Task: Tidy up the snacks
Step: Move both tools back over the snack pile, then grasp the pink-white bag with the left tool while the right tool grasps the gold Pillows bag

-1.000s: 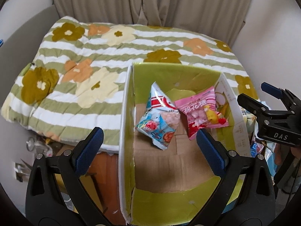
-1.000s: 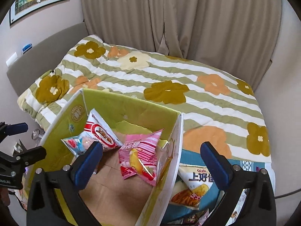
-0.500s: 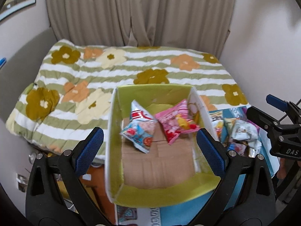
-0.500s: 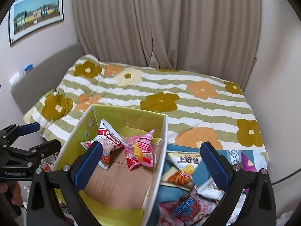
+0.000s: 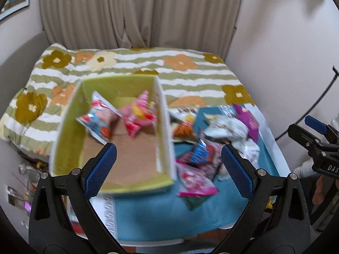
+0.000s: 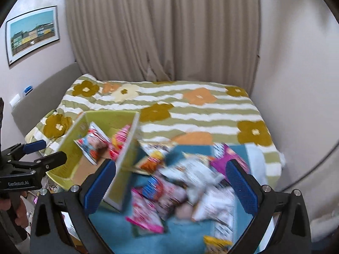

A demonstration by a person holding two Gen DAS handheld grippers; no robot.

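A green cardboard box (image 5: 70,131) (image 6: 70,144) stands on a blue cloth (image 5: 152,216) (image 6: 114,232) at the foot of a bed. In it lie a blue-and-red snack bag (image 5: 98,118) (image 6: 93,141) and a pink snack bag (image 5: 138,116) (image 6: 118,139). A loose pile of snack bags (image 5: 207,141) (image 6: 190,180) lies on the cloth to the box's right. My left gripper (image 5: 169,169) is open and empty, high above the box's near right wall. My right gripper (image 6: 169,184) is open and empty above the pile. Both views are blurred.
A bed with a green-striped flowered quilt (image 5: 148,67) (image 6: 190,110) lies behind the box. Curtains (image 6: 163,31) and walls close the far side. Clutter (image 5: 25,182) lies on the floor at the left. A dark cable (image 5: 317,97) hangs at the right.
Both grippers have pulled back and up, away from the box. The box looks smaller and the pile of snack bags on the blue cloth has come into view. Both stay open.
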